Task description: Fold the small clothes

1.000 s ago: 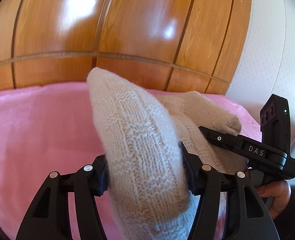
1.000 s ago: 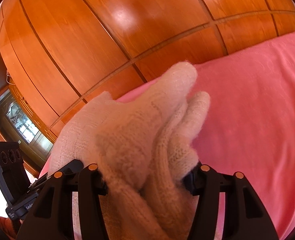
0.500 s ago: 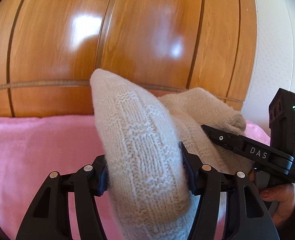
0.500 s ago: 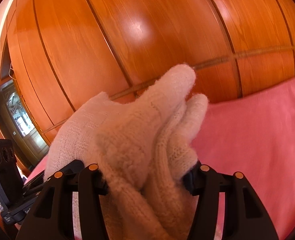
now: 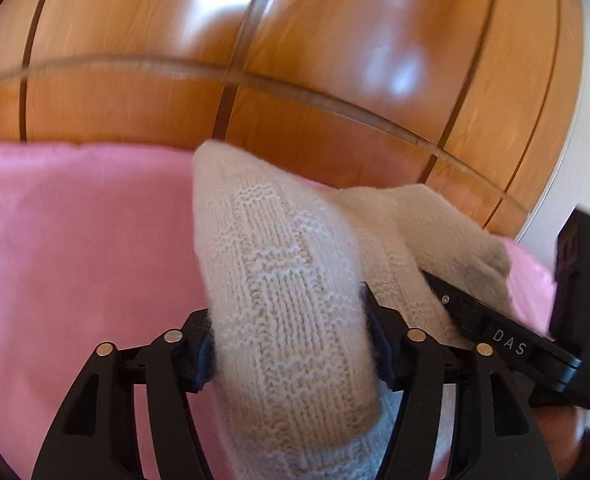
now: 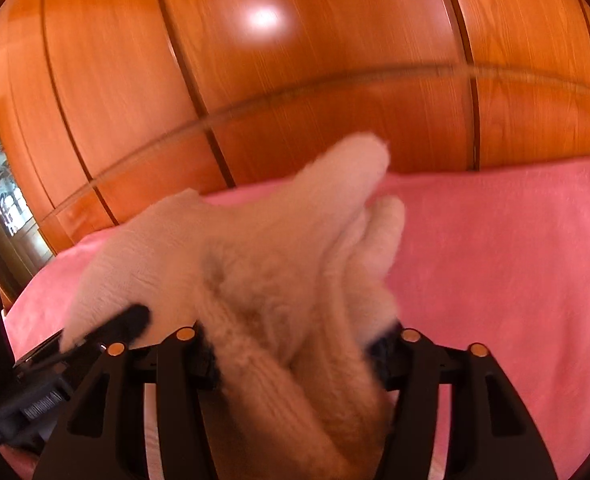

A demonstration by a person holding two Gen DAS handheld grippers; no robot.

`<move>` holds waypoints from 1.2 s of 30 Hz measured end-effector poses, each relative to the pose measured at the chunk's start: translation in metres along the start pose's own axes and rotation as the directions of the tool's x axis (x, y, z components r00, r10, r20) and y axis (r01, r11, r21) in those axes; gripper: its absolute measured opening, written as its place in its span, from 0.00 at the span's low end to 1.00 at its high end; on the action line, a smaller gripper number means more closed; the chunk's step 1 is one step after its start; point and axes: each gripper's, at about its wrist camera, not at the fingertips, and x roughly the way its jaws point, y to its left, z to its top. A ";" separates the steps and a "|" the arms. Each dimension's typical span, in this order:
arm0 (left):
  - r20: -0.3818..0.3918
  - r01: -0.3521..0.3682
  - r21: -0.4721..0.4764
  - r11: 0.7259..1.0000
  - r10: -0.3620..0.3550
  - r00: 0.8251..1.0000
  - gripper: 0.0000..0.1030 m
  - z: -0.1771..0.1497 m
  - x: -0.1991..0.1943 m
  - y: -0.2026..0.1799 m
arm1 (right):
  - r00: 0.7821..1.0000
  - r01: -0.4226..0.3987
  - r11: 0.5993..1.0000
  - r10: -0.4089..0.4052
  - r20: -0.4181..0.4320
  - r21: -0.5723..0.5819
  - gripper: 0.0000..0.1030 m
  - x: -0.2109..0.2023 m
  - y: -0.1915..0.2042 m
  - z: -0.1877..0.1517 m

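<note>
I have both claws on the same cream knitted garment [image 5: 291, 320], and it sits right in them rather than ahead of them: in the left wrist view a thick bunched fold fills the gap of the left gripper [image 5: 289, 342], rising from the bottom centre of the frame toward the middle, its long axis running straight away along the fingers. The left jaws are opening, yet the wool is between them and touching both pads, so I judge the hold as loosening, not gone. The right wrist view shows the same at the right gripper [image 6: 295, 350]: a bundle of knit runs up from bottom centre and ends in two soft peaks at centre frame, the jaws opening with the cloth between and against both pads. The garment spans from one claw to the other; the right gripper's body shows at the lower right of the left view, just beside the wool, so the two claws are near each other, neither nearer the cloth. Below and beyond lies the pink blanket [image 5: 75, 240], filling the left of that frame, with the wooden panelling [image 6: 315, 60] behind it across the top. I see no container anywhere. The coming release, I judge, turns on the fold sitting over the blanket.
</note>
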 end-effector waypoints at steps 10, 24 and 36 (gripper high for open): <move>-0.062 0.079 -0.144 0.986 -0.089 0.994 0.81 -0.001 0.012 0.029 | 0.997 -0.041 0.975 0.054 -0.054 0.219 0.83 0.010 -0.044 -0.005; -0.031 0.031 -0.085 0.996 -0.034 0.999 0.81 -0.020 -0.020 0.023 | 0.986 0.159 0.950 -0.166 0.004 0.267 0.95 -0.055 -0.038 -0.039; -0.009 -0.036 -0.009 0.999 0.036 0.999 0.81 -0.034 -0.043 0.015 | 0.972 0.177 0.925 -0.218 0.088 0.336 0.98 -0.086 -0.036 -0.058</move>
